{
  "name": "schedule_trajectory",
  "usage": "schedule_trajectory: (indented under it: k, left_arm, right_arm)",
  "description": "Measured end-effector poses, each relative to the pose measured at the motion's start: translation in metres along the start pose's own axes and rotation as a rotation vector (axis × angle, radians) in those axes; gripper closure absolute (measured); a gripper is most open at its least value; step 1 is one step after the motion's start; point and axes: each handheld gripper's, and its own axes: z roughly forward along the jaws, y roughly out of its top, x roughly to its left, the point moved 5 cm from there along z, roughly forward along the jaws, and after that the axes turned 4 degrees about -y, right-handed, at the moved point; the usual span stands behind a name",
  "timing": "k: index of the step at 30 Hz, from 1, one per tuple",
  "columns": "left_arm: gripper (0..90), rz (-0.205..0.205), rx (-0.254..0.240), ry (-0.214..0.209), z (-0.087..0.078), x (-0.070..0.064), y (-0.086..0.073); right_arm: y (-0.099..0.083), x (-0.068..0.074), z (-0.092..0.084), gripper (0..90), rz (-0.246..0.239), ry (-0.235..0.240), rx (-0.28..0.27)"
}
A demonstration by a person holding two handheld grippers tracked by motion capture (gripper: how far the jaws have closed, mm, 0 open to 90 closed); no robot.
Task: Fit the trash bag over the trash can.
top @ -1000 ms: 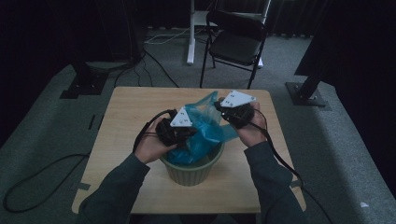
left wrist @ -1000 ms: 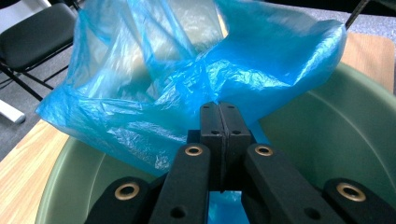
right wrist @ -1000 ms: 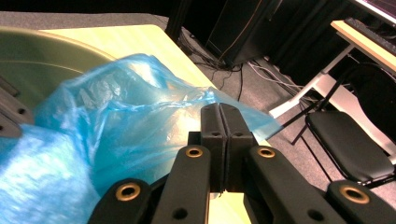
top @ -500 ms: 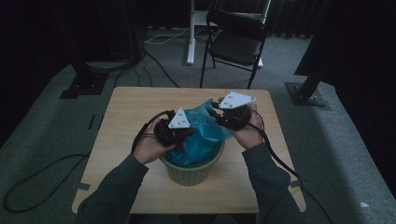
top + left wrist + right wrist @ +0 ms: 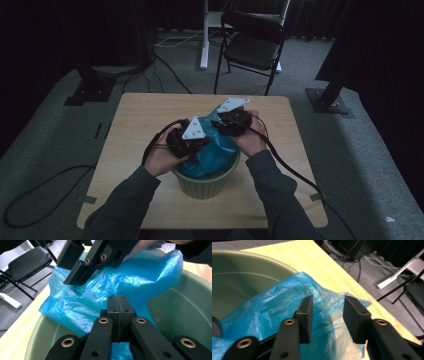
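Note:
A blue plastic bag (image 5: 210, 156) lies crumpled in a round green bin (image 5: 205, 186) on the wooden table (image 5: 145, 115). My left gripper (image 5: 207, 144) is at the bin's left rim. In the left gripper view its jaws (image 5: 117, 300) are pressed together on a fold of the bag (image 5: 150, 277), inside the bin (image 5: 197, 312). My right gripper (image 5: 218, 126) hovers over the bin's far rim. Its jaws (image 5: 327, 307) have just been opening and stand apart, with loose bag film (image 5: 274, 302) between and under them and not pressed. The right gripper (image 5: 75, 270) also appears above the bag.
The bin stands near the table's front middle, with bare wood to both sides and behind it. A black folding chair (image 5: 250, 47) and a white desk leg (image 5: 204, 35) stand beyond the table. Cables run over the grey carpet at left (image 5: 45, 185).
The right hand came down and left toward the bin and its jaws opened. The bag's raised top sank lower. The left hand stayed put, still shut.

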Motion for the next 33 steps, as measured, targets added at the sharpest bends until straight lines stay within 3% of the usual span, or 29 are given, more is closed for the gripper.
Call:
schedule_trajectory:
  k: [5,9,19,33]
  left_arm:
    - [89.6,-0.011,-0.006,0.01,-0.004,0.003,-0.004]
    - [89.6,-0.02,-0.012,0.017,-0.008,0.005,-0.007]
    - [89.6,-0.038,0.003,0.048,-0.017,0.009,-0.025]
    - [89.6,-0.083,0.009,0.103,-0.038,0.022,-0.049]
  right_arm:
    - [-0.002,-0.002,-0.001,81.7,-0.008,-0.005,0.01]
    - [-0.003,-0.006,-0.007,89.7,-0.01,-0.018,0.007]
    - [-0.005,-0.016,-0.026,90.0,-0.034,-0.062,0.005]
    - [-0.037,-0.035,-0.04,90.0,0.039,-0.077,0.013]
